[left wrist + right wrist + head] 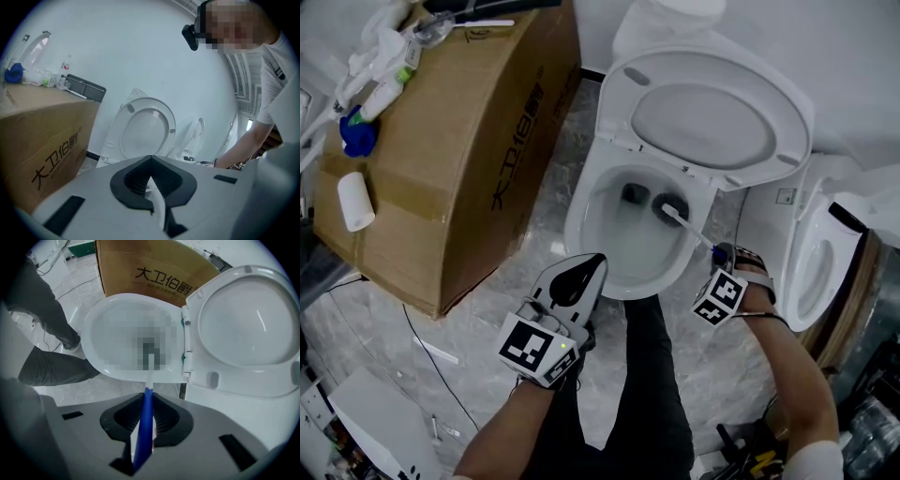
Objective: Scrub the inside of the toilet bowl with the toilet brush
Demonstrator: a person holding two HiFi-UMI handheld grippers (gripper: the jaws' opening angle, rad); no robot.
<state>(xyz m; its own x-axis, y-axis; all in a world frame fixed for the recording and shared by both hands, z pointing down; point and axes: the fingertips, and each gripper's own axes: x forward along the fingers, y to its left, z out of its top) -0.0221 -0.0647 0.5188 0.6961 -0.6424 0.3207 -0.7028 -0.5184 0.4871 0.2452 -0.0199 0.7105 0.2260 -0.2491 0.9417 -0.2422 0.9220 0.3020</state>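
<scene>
- The right gripper (719, 255) is clamped on the toilet brush (674, 210). In the right gripper view, the blue part of the handle (145, 420) runs up between the two closed jaws and turns white towards the bowl.
- The right gripper (146, 401) hangs just outside the front right edge of the toilet bowl (581, 217), and the handle slants over the rim.
- The dark brush head is low inside the bowl, on the right of its inner wall and just beside the dark drain opening (633, 194). Whether the bristles press on the wall cannot be told.
- The left gripper (592, 264) is held above the front edge of the bowl, clear of the brush. In the left gripper view, its jaws (150, 159) meet with nothing between them.
- The toilet lid (703, 114) stands raised at the back of the bowl.
- A large cardboard box (459, 164) sits on the marble floor (384, 342) near the bowl's left side. A blue item (358, 137) and a white roll (356, 201) lie near the left edge of its top.
- A second toilet (816, 264) stands to the right with its seat up.
- The person's dark trouser leg (652, 394) is in front of the bowl.
</scene>
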